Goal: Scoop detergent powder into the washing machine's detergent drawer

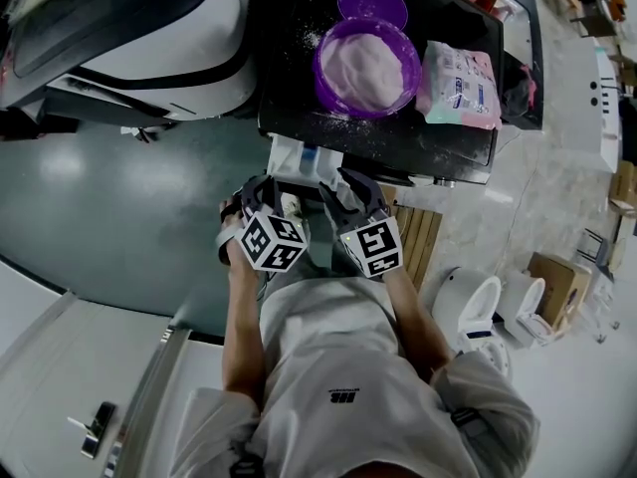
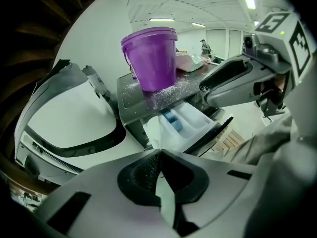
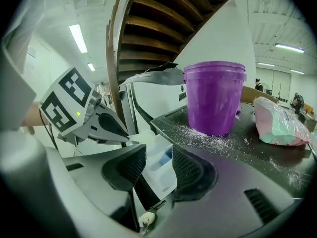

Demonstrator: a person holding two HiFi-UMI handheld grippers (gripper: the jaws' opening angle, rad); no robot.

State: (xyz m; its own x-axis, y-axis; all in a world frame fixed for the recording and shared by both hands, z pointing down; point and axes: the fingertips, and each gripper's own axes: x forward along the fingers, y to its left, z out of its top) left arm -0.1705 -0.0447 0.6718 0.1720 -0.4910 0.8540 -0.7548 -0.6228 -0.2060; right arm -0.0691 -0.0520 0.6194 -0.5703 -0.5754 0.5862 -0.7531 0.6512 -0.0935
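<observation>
- My left gripper was closed tip to tip w/ nothing in it, low in front of the washer.
- My right gripper stood part open, empty. The drawer's dark front edge showed thru the gap; couldn't tell if it touched.
- The detergent drawer was pulled out just ahead of both grippers, white compartments w/ a blue insert. Stiff plastic on a slide, prob. best held by the front lip.
- The purple bucket sat on the black machine top behind the drawer, lid off beside it, a pink bag to its right.
- The powder filled the bucket: loose, light, spills easily. Stray grains lay on the top, so the bucket might skid.
- No scoop visible in any view.
- Bucket wall looked thin; I'd grip it at the rim, not squeeze mid-wall.
</observation>
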